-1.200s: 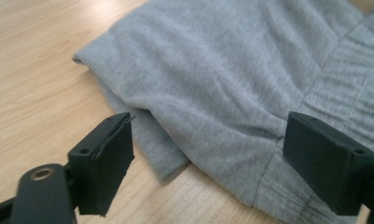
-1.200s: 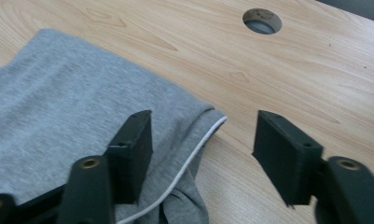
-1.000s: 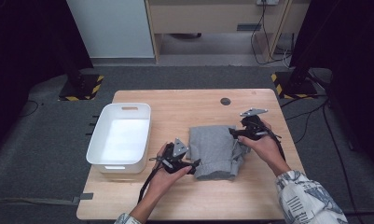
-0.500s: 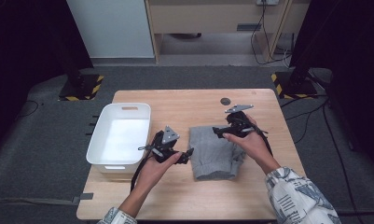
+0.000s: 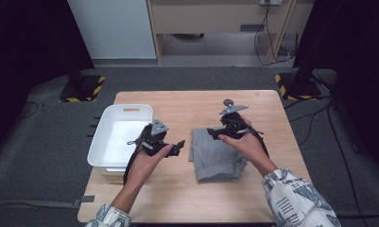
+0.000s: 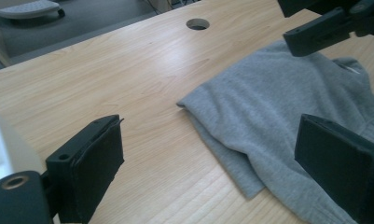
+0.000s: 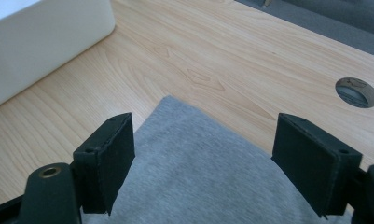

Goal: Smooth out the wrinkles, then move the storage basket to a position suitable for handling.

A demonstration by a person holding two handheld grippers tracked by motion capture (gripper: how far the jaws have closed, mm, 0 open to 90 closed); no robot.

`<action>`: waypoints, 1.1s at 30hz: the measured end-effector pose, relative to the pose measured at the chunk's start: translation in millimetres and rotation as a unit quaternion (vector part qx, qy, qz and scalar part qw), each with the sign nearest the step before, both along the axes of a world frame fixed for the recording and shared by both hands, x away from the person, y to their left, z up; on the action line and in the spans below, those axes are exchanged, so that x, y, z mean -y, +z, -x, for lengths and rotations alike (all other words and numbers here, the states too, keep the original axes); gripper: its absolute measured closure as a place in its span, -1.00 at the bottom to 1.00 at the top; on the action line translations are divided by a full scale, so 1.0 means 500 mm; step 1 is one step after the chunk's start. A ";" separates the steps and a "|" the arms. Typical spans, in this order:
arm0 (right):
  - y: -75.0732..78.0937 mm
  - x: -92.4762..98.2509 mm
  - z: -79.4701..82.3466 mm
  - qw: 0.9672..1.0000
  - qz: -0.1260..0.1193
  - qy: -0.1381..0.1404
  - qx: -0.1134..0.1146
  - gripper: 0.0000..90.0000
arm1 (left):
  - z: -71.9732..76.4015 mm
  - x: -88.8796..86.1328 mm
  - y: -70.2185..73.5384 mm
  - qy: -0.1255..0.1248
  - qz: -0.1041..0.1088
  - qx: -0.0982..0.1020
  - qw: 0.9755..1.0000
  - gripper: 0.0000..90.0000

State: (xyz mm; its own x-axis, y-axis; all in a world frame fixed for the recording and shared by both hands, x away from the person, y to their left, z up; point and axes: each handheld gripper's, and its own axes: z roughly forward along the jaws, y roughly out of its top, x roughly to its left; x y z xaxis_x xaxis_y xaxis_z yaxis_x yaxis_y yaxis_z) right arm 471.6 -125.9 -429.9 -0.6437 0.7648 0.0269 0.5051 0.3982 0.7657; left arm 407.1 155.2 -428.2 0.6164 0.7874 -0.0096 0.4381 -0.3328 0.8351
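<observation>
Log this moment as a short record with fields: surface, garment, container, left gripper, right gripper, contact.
surface: wooden table with a round cable hole
garment: grey folded cloth, lying flat on the table
container: white bin at the table's left, nothing seen inside
left gripper: open, nothing between the jaws, between bin and cloth
right gripper: open, above the cloth's far edge
contact: neither gripper holds the cloth

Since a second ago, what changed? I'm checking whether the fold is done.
Both claws left the folded grey garment: the left claw drew off its left edge toward the white bin, the right claw, jaws just closing slightly with nothing between them, lifted above its far edge. Garment, bin and table stayed put.
</observation>
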 end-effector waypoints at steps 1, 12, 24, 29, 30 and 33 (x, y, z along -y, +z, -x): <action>0.001 -0.003 0.001 1.000 -0.002 0.000 -0.002 -0.54 | 0.000 -0.004 0.002 0.002 0.000 0.000 1.000 -0.84; 0.004 -0.025 0.003 1.000 -0.005 0.008 -0.007 -0.57 | -0.013 -0.063 0.018 0.029 -0.016 -0.004 0.999 -0.84; 0.004 -0.089 0.017 0.999 -0.010 0.035 -0.002 -0.53 | -0.005 -0.153 0.045 0.066 -0.032 0.001 0.997 -0.83; -0.003 -0.120 0.021 0.999 -0.009 0.045 -0.006 -0.51 | -0.001 -0.194 0.046 0.083 -0.034 -0.001 0.996 -0.83; -0.005 -0.125 0.022 0.999 -0.008 0.047 -0.005 -0.50 | -0.001 -0.200 0.045 0.086 -0.034 -0.001 0.996 -0.83; -0.010 -0.140 0.025 0.999 -0.006 0.053 -0.006 -0.47 | 0.002 -0.228 0.041 0.100 -0.038 -0.001 0.994 -0.83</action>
